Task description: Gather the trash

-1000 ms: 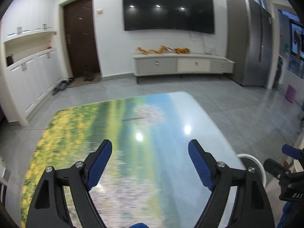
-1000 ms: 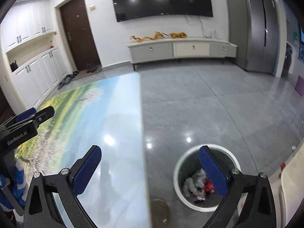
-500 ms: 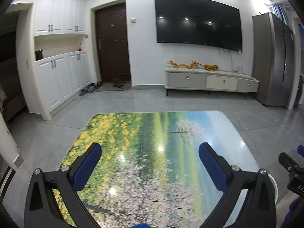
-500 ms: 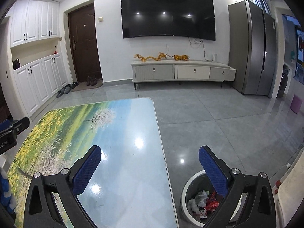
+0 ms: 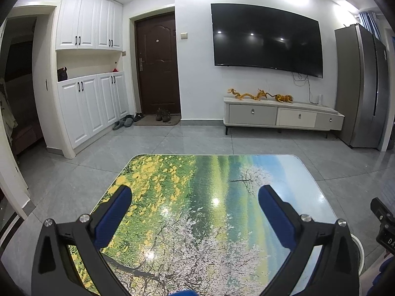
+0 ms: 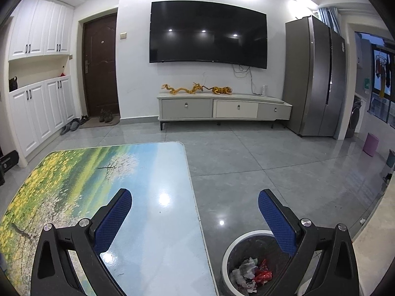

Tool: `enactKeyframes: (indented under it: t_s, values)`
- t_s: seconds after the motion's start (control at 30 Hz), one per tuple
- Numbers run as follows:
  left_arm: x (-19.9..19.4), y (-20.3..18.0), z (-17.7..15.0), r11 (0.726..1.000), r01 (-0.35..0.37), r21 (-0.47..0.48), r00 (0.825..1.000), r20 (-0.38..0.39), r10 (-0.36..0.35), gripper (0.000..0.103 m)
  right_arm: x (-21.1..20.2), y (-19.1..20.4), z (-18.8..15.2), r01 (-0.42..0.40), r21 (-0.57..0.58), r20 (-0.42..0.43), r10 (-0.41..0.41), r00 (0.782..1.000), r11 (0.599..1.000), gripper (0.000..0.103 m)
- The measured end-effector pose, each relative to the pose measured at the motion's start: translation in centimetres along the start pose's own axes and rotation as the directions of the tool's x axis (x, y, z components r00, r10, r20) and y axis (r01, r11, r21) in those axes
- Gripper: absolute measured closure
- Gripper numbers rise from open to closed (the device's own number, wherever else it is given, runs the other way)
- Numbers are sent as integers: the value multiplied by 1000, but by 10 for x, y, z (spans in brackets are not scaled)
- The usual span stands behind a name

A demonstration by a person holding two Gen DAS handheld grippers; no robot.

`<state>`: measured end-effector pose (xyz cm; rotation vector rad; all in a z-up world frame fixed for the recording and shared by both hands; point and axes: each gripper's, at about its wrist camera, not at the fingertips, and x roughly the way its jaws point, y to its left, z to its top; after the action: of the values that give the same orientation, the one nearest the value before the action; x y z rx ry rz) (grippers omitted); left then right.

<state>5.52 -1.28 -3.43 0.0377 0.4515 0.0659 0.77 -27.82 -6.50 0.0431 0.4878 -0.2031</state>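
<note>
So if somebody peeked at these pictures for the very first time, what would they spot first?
Probably the tabletop right in front, printed with yellow flowers, green fields and a blossoming tree. Then the huge black TV on the far wall, with golden dragon figures on the low cabinet beneath it. On the floor beside the table's right edge stands a white-rimmed bin holding crumpled trash.

Both wrist views look forward-down past their claws, close over the tabletop (image 5: 197,197), sharing the TV (image 6: 207,32) wall ahead.
</note>
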Motion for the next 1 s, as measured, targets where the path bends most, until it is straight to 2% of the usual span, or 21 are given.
enactKeyframes:
  t_s: [0.3, 1.0]
  values:
    - [6, 5, -2, 1000, -8, -12, 1000, -6, 8, 0, 5, -11, -8, 37, 36, -3, -37, 999, 999, 0]
    - [13, 4, -10, 1000, -1, -10, 1000, -25, 1, 0, 9, -19, -15, 68, 53, -10, -67, 998, 996, 0]
